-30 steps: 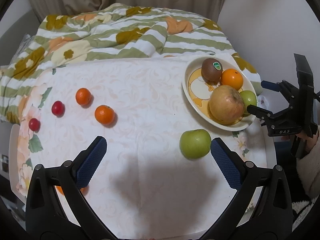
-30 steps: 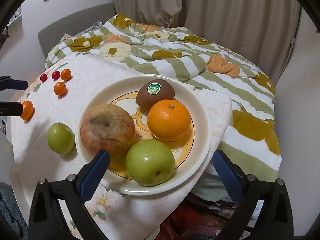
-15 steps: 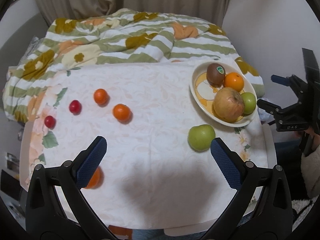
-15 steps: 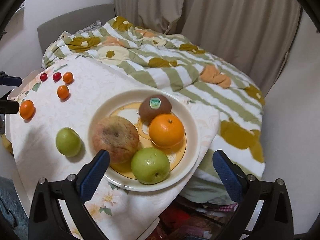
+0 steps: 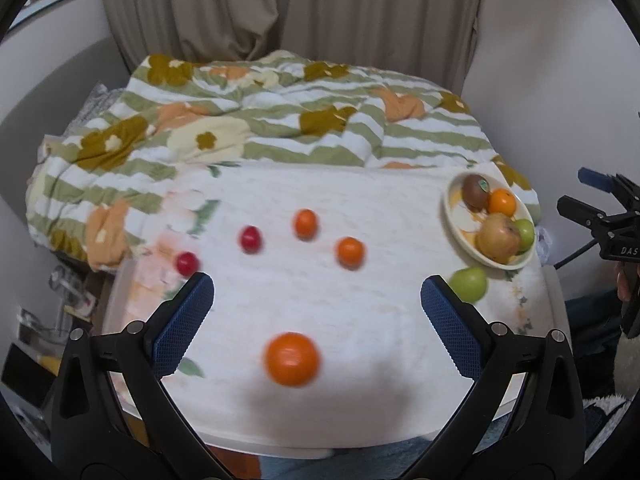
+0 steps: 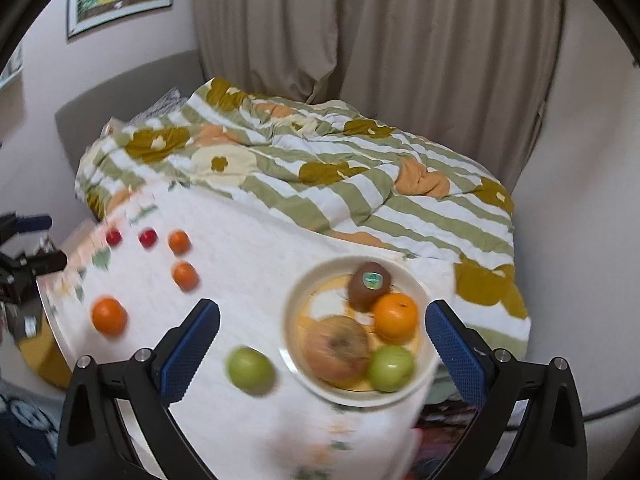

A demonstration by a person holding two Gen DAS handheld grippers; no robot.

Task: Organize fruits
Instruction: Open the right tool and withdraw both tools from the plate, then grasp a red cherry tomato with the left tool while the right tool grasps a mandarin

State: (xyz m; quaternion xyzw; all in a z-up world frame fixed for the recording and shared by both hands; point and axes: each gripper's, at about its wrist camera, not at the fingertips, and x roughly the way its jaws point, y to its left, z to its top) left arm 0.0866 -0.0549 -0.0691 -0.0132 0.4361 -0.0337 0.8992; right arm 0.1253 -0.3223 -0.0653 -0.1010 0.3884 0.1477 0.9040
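Observation:
A white plate (image 6: 298, 304) (image 5: 452, 216) at the table's right holds a kiwi (image 6: 368, 286), an orange (image 6: 395, 317), a brownish apple (image 6: 336, 350) and a green apple (image 6: 390, 368). A second green apple (image 6: 251, 370) (image 5: 469, 284) lies on the cloth beside the plate. Three small oranges (image 5: 292, 358) (image 5: 350, 252) (image 5: 305, 223) and two red fruits (image 5: 251, 239) (image 5: 187, 263) lie loose at the left. My left gripper (image 5: 316, 322) is open and empty above the near table edge. My right gripper (image 6: 322, 344) is open and empty, held above the plate.
The table (image 5: 280, 436) has a white floral cloth. A striped flowered quilt (image 5: 280, 120) lies on the bed behind it, with curtains (image 6: 360, 32) beyond. The right gripper shows at the right edge of the left wrist view (image 5: 600, 216).
Both grippers have pulled back and up from the table, so the fruits look smaller and farther. The nearest small orange has come fully into the left wrist view. No fruit has moved.

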